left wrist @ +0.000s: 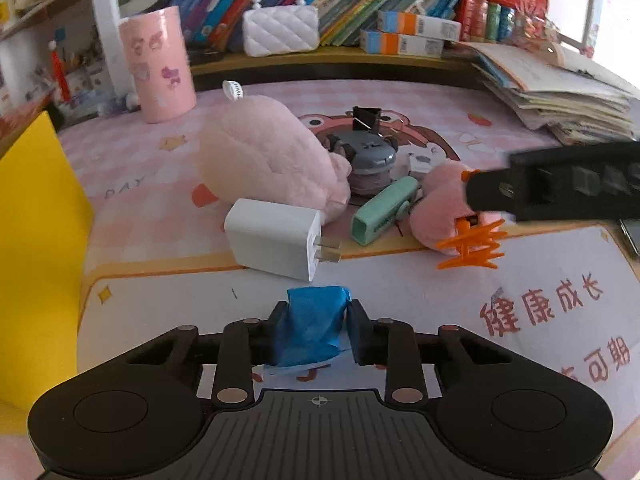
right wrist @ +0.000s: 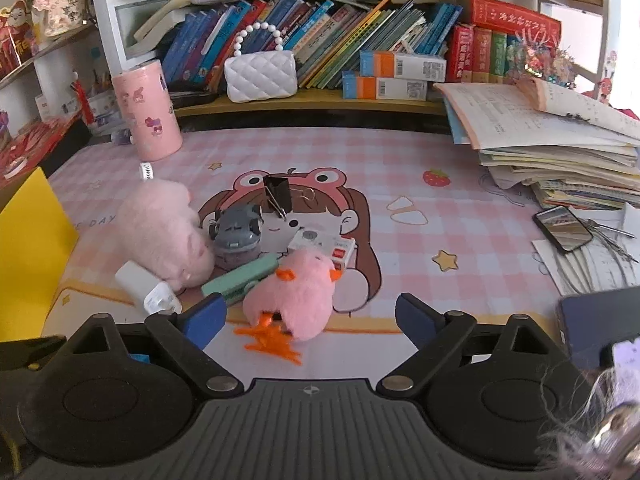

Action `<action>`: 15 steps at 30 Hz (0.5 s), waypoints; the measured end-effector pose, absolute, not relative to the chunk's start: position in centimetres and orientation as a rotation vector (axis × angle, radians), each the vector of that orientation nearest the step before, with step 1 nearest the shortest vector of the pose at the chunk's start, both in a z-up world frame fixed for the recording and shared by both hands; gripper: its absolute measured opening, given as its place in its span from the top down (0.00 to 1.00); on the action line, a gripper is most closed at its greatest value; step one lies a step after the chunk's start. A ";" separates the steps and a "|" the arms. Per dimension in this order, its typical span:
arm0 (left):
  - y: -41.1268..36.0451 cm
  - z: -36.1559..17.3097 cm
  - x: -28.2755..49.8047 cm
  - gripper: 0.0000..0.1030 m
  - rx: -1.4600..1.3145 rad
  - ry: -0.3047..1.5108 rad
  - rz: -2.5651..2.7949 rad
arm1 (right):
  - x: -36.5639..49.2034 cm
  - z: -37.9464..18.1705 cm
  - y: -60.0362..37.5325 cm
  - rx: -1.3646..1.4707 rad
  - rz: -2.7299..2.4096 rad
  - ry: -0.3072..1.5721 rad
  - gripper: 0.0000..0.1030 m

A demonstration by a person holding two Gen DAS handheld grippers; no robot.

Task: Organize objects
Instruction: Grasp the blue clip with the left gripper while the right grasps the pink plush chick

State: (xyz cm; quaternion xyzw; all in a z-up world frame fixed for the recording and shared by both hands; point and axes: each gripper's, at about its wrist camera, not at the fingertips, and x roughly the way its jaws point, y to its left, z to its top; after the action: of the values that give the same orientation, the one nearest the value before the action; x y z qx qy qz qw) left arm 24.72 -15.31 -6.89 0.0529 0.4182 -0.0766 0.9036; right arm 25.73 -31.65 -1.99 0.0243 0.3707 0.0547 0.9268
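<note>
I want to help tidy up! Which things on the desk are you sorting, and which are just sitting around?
To sort:
big fluffy pink plush
small pink plush chick with orange feet
white wall charger block
mint green plastic clip case
black metal binder clip
grey toy

Just lying about:
pink cartoon-printed cup
white quilted handbag with pearl handle
shelf books
stacked paper workbooks

Pink checked mat (right wrist: 460, 216) — pink plushes (right wrist: 294, 300), mint case (right wrist: 236, 278), white charger (left wrist: 274, 238) (yellow box (left wrist: 36, 264) beside).

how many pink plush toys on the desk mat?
2. The big plush lies at the left beside the white charger. The small plush, with orange feet, sits just ahead of the right gripper. None looks hidden.
</note>
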 end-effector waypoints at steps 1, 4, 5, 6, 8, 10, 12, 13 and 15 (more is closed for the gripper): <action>-15.2 -6.7 24.6 0.75 0.126 0.867 -0.152 | 26.2 -2.2 -31.5 0.049 0.114 0.765 0.11; -14.4 -5.5 23.2 0.75 0.118 0.838 -0.157 | 27.8 -2.9 -31.0 0.051 0.120 0.789 0.12; -13.9 -5.0 22.7 0.75 0.094 0.832 -0.156 | 28.3 -3.1 -30.8 0.057 0.123 0.798 0.13; -13.2 -4.4 22.2 0.75 0.064 0.825 -0.155 | 28.8 -3.4 -30.6 0.066 0.125 0.811 0.15; -11.9 -3.2 21.1 0.75 0.021 0.806 -0.149 | 29.7 -4.0 -30.4 0.088 0.118 0.845 0.22; -10.6 -2.2 19.8 0.75 -0.015 0.789 -0.142 | 30.3 -4.7 -30.5 0.129 0.099 0.872 0.32; -9.3 -1.6 18.7 0.75 -0.046 0.784 -0.126 | 30.7 -5.3 -30.7 0.180 0.090 0.894 0.39; -8.8 -1.4 18.4 0.75 -0.061 0.786 -0.118 | 30.9 -5.6 -30.8 0.208 0.089 0.903 0.44; -7.9 -1.2 17.6 0.76 -0.085 0.790 -0.104 | 31.0 -6.2 -31.1 0.266 0.098 0.911 0.49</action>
State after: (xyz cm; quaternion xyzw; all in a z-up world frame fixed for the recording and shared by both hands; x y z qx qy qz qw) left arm 17.56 -7.88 -1.21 -0.0416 0.3846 -0.0506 0.9208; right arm 31.01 -31.12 -6.22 0.1280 0.4384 0.0470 0.8884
